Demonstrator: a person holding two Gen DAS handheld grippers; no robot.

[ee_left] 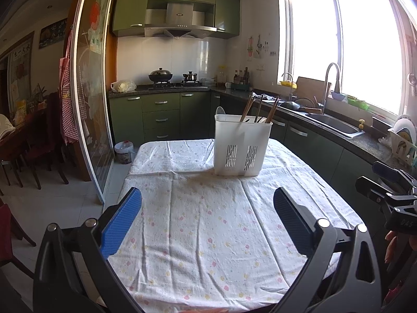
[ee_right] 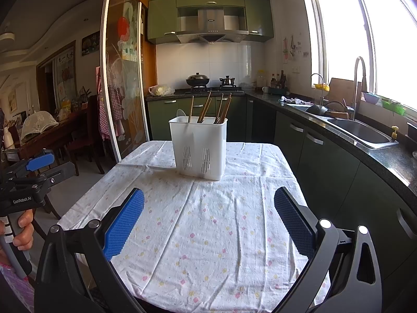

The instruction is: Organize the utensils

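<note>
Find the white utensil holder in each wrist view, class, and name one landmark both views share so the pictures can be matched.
Left wrist view: white utensil holder stands right of centre, at the table's far end.
Right wrist view: holder stands just left of centre, at the far end.
Shared landmark: the range hood above the stove.

The left gripper (ee_left: 207,220) hangs above the tablecloth's near edge, jaws wide apart and empty. The right gripper (ee_right: 208,221) does likewise. A hand (ee_right: 24,228) grips the left one's handle.
</note>
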